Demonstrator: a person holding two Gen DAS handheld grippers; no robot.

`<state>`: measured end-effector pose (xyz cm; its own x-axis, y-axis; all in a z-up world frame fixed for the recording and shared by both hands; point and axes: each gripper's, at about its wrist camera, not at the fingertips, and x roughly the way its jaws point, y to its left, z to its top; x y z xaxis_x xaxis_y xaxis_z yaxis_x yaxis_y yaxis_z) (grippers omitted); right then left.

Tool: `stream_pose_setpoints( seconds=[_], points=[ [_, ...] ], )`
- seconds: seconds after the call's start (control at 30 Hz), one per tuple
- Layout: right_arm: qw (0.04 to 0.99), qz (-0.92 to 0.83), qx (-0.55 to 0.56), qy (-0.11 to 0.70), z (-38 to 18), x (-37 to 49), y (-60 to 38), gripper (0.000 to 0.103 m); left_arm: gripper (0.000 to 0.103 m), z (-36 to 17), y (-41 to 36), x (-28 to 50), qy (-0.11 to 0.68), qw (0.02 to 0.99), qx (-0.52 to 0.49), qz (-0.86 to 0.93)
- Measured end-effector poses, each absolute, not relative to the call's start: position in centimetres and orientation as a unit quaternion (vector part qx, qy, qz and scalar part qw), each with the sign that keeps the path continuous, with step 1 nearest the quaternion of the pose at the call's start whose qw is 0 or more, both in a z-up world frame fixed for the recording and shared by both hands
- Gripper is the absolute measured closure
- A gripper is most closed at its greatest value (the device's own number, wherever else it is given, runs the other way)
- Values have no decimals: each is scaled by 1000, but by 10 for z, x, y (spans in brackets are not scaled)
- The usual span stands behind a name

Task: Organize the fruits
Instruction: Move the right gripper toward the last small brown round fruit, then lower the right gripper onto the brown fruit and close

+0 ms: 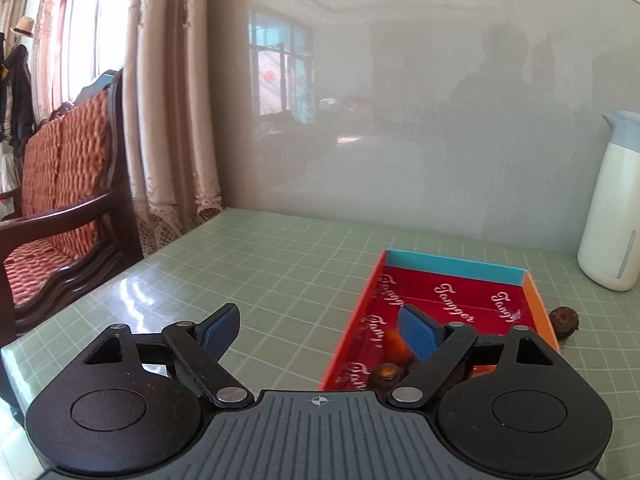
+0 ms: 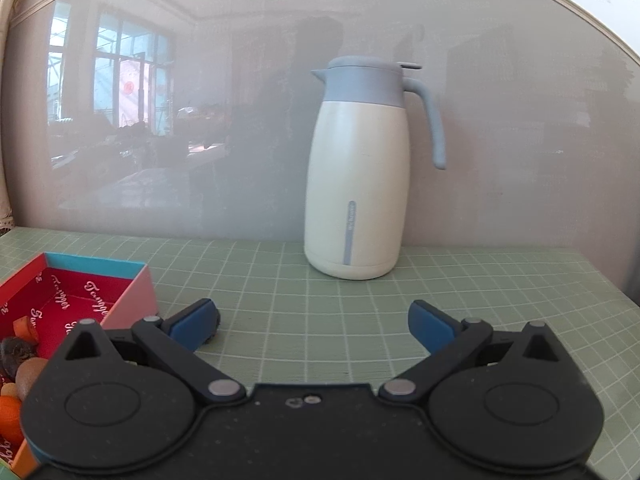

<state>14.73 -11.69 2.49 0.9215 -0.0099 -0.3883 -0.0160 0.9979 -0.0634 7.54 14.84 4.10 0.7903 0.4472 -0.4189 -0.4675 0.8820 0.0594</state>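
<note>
A shallow red box (image 1: 460,300) with a blue far wall lies on the green grid mat; it also shows at the left of the right wrist view (image 2: 68,292). Several fruits lie in its near end: an orange piece (image 1: 394,342), a brown fruit (image 1: 386,374), and in the right wrist view a dark fruit (image 2: 16,350), a kiwi (image 2: 30,374) and an orange (image 2: 10,416). One brown wrinkled fruit (image 1: 564,320) lies on the mat just right of the box. My left gripper (image 1: 320,330) is open and empty, left of the box. My right gripper (image 2: 314,322) is open and empty over bare mat.
A white jug with a blue-grey lid and handle (image 2: 360,176) stands at the back by the grey wall, right of the box. A wooden armchair with red cushions (image 1: 60,220) and curtains stand off the table's left edge.
</note>
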Motion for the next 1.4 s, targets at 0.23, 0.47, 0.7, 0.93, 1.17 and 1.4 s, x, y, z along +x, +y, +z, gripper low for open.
stream_pose_setpoints(
  seconds=[0.23, 0.47, 0.7, 0.93, 1.17, 1.4],
  points=[
    [977, 22, -39, 210, 18, 154, -101, 0, 11, 33, 179, 48, 209, 932, -37, 293],
    [973, 40, -52, 222, 9, 160, -91, 0, 7, 26, 206, 30, 197, 914, -64, 348],
    [967, 62, -65, 237, 2, 167, -76, 0, 5, 22, 233, 17, 189, 897, -92, 388],
    [960, 81, -61, 260, -5, 187, -65, 4, 5, 20, 251, 6, 185, 889, -109, 404],
    [950, 88, -12, 300, -14, 222, -69, 17, 4, 18, 254, 3, 187, 888, -114, 405],
    [939, 95, 19, 330, -28, 243, -73, 31, 4, 16, 254, 5, 192, 889, -108, 400]
  ],
)
